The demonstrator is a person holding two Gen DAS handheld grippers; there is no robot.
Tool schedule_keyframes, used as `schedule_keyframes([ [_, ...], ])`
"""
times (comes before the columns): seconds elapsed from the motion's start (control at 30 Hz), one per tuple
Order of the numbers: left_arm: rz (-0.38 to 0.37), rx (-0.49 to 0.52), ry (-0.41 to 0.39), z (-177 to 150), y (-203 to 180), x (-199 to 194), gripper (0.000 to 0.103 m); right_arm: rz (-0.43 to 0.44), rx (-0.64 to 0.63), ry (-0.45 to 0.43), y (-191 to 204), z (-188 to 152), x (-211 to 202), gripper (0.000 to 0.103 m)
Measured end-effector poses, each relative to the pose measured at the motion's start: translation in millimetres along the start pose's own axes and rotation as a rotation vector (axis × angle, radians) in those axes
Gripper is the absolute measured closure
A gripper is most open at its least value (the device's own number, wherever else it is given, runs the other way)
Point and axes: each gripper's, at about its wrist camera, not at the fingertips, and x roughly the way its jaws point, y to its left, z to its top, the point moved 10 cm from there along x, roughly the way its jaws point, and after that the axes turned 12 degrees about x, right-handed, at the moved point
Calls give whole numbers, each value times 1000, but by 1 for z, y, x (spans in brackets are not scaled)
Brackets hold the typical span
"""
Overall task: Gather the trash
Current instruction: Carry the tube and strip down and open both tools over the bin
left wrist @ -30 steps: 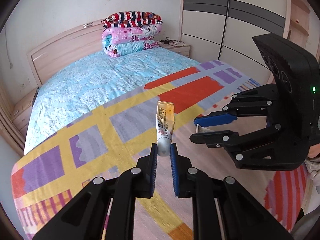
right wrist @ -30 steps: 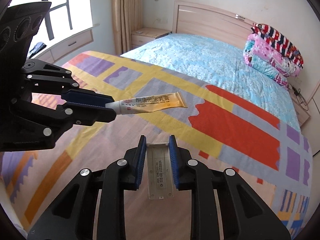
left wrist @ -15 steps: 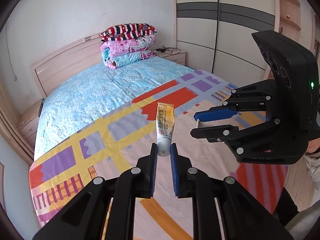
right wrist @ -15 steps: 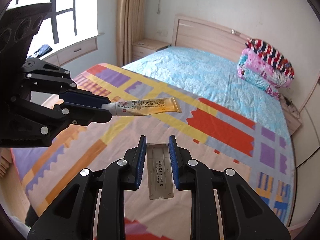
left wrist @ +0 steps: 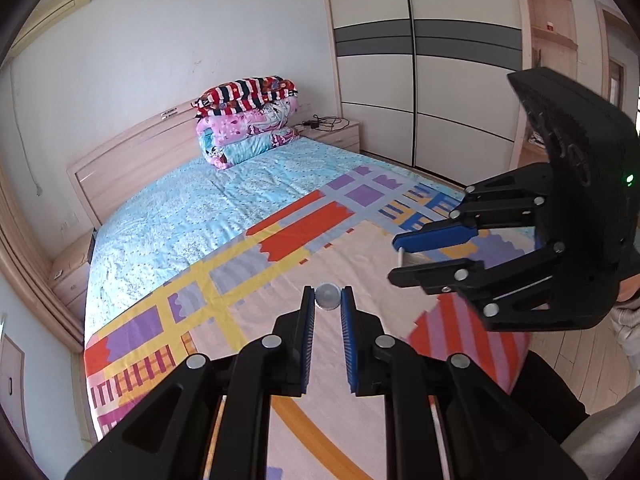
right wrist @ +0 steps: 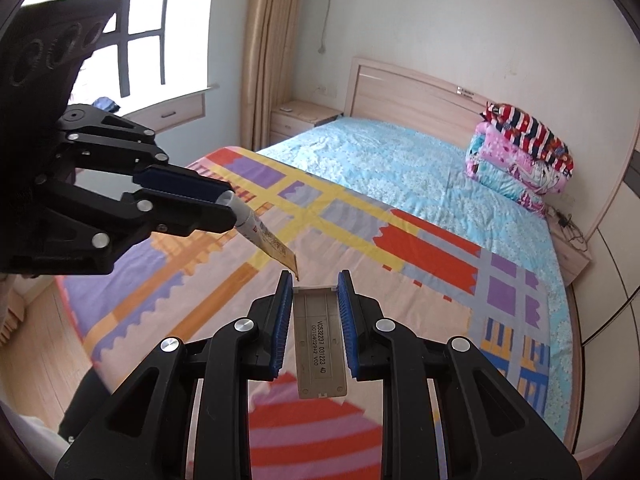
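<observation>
The left hand-held gripper [left wrist: 327, 312] is clamped on a tube [right wrist: 266, 240] by its cap, so the tail hangs down. The right hand-held gripper [right wrist: 312, 304] is clamped on a flat plastic lid [right wrist: 320, 340]. Both are up over the bed [left wrist: 192, 216], probably so this trash can be carried off.

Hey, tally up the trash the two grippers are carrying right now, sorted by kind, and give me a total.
Ointment tube, in the left gripper: 1
Flat grey plastic cover, in the right gripper: 1
Total: 2
</observation>
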Motion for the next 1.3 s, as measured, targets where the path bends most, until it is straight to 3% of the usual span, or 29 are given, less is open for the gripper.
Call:
schedule_keyframes([
  [0.23,-15,26,-17,-10,-35,-31,90,14,-11,-21,19,-32,-41,80],
  [0.53,-73,46,17,-46,-89,-45,90,152,97,34,43,-95,-77,80],
  [0.73,-120,92,48,-69,-135,-47,90,164,89,54,60,-133,-96,80],
  [1.1,-210,106,98,-110,-189,-39,90,180,135,126,73,-197,-92,80],
  [1.3,-238,84,143,-135,-208,-29,90,159,175,225,72,-245,-64,80],
])
